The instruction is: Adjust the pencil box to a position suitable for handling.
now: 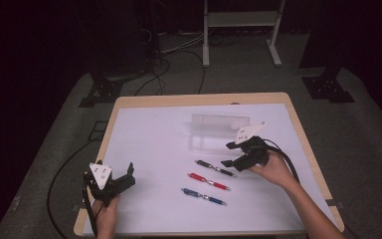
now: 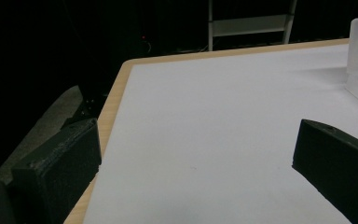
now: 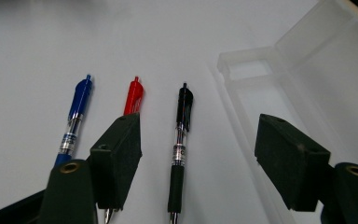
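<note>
Three pens lie side by side on the white table top: a black pen, a red pen and a blue pen. A clear plastic case lies open behind them. My right gripper hovers open just above the black pen's right end, its jaws on either side of the pen. My left gripper is open near the table's front left corner, with bare table between its jaws.
The table's wooden edge runs close on the left of my left gripper. A white metal frame and black stands with cables sit on the grey floor behind the table.
</note>
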`<state>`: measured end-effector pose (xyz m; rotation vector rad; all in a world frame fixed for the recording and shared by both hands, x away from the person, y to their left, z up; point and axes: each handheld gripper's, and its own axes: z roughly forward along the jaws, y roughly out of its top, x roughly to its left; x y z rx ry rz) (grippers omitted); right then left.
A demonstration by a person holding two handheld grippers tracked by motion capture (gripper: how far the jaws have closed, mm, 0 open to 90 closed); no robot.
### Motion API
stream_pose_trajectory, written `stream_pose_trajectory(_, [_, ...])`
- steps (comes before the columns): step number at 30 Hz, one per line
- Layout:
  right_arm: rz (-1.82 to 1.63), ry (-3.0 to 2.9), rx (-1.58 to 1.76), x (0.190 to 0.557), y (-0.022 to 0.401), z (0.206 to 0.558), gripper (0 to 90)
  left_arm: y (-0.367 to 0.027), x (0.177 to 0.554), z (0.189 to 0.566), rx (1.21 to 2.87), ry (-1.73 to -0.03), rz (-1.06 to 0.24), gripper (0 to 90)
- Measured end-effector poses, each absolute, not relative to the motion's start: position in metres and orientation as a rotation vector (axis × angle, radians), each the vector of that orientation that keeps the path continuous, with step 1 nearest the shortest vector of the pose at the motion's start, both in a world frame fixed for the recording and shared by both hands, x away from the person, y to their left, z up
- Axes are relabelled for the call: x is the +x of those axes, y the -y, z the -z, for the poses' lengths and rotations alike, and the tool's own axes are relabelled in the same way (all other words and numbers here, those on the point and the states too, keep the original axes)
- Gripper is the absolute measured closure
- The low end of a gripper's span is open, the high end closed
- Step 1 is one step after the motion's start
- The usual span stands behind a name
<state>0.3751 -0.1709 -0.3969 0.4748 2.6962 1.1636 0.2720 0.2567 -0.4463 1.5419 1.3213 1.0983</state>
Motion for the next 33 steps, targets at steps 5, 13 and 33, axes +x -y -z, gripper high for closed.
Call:
stream_pose_trajectory(5, [-1.135,-2.738,0.476,0.382,0.16,0.41,35.3,-0.257,0.272,0.446,1.543,-1.32,-1.098,0.4])
stream_pose_trajectory(13, [-1.102,-2.78,0.44,0.388,0.146,0.426,42.1,-0.257,0.272,0.446,1.543,-1.32,-1.096,0.4])
stream_pose_trajectory(33, [-0.982,-2.855,0.376,0.394,0.129,0.45,57.3,-0.257,0.272,0.447,1.544,-1.322,-1.089,0.4])
